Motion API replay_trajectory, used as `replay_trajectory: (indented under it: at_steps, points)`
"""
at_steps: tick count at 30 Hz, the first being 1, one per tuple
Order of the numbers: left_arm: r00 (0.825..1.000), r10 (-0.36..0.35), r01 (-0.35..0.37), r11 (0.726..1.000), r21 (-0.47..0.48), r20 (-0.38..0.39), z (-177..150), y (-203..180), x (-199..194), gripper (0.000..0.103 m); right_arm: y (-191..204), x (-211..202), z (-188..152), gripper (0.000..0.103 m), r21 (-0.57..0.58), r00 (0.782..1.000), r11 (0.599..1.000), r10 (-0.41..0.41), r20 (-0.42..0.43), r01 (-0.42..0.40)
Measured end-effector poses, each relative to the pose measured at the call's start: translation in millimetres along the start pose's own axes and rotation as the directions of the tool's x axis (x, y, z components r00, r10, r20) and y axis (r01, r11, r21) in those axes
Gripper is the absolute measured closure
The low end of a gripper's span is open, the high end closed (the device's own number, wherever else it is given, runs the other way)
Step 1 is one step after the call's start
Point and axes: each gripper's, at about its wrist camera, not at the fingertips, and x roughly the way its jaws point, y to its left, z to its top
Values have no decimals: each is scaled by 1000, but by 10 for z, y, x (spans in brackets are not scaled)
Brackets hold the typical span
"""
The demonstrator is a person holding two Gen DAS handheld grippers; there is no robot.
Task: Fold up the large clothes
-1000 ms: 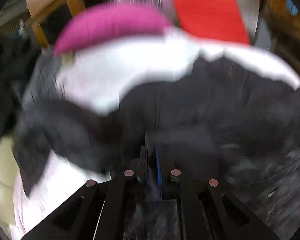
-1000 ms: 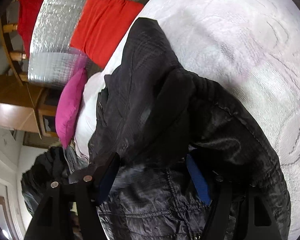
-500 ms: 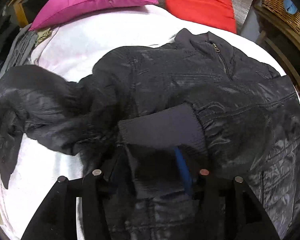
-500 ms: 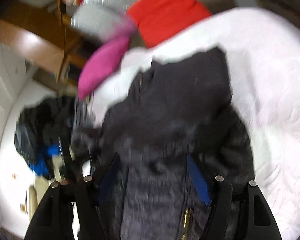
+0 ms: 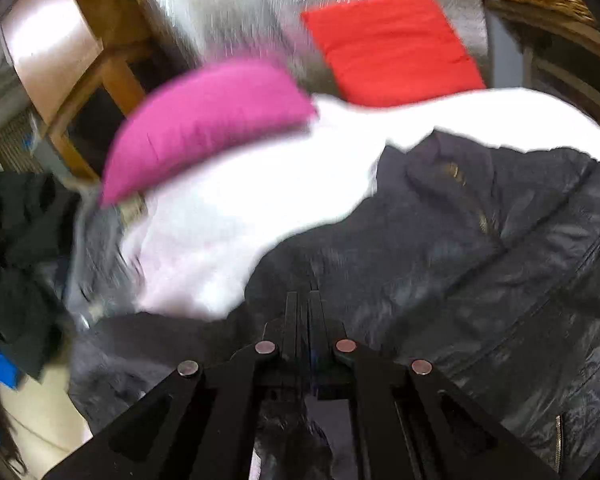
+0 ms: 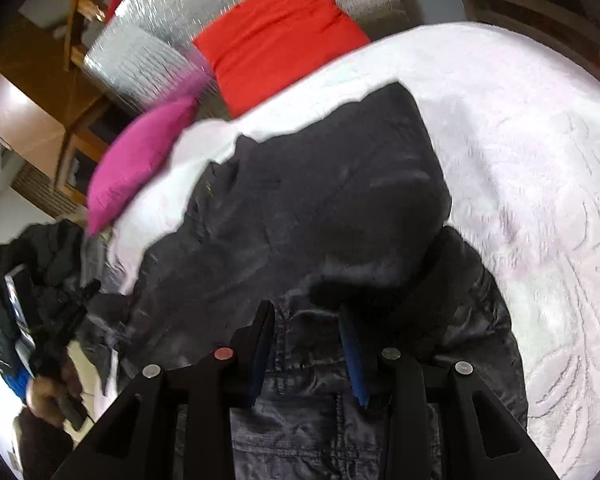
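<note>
Black jacket spread on the white bed cover, collar toward the pillows, hem toward both claws.

Its long axis runs away from the claws, toward the pink pillow and red cushion. Left claw has its fingers pressed together at the jacket's left edge; whether cloth is pinched between them, I cannot tell. Right claw stands partly apart over the hem, nearer the folded-in right sleeve, gripping nothing.
</note>
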Motion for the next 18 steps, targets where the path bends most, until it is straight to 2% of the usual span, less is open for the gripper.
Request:
replay_trajectory:
  at_steps: [3, 5, 7, 8, 9, 10, 12, 14, 15, 16, 17, 18]
  points:
    - [984, -144, 130, 983, -128, -107, -271, 135, 173, 100, -7, 52, 6, 66, 0, 1000, 1000, -9, -19, 9]
    - [964, -218, 185, 961, -206, -150, -446, 205, 227, 87, -29, 11, 28, 65, 14, 1000, 1000, 19, -19, -19]
    - [953, -257, 206, 938, -277, -160, -597, 276, 229, 37, -85, -23, 51, 64, 34, 999, 999, 43, -22, -42]
    - [951, -266, 209, 929, -306, -157, -637, 313, 226, 28, -110, -22, 60, 63, 37, 999, 998, 45, -26, -45]
    - [941, -301, 234, 906, -352, -151, -699, 358, 224, 21, -109, -7, 50, 57, 37, 998, 998, 47, -31, -46]
    - [927, -340, 262, 887, -379, -156, -728, 377, 241, 21, -116, -5, 49, 49, 38, 998, 998, 59, -33, -57]
    - [892, -417, 314, 849, -424, -173, -774, 358, 274, 21, -75, 3, 33, 45, 33, 997, 997, 69, -30, -68]
    - [891, -422, 315, 841, -439, -170, -748, 315, 252, 23, -32, -6, 26, 44, 13, 999, 999, 50, -22, -50]
    - [886, -437, 330, 831, -448, -157, -764, 316, 242, 30, -29, -10, 25, 44, 11, 999, 999, 46, -19, -46]
    - [872, -470, 365, 811, -457, -137, -769, 304, 234, 44, -36, -21, 27, 45, 15, 999, 999, 44, -14, -44]
    - [872, -470, 365, 813, -454, -139, -797, 286, 231, 44, -41, -25, 35, 45, 22, 999, 999, 48, -9, -48]
    - [879, -455, 351, 822, -449, -145, -795, 278, 239, 51, -47, -38, 37, 45, 26, 999, 999, 47, -1, -47]
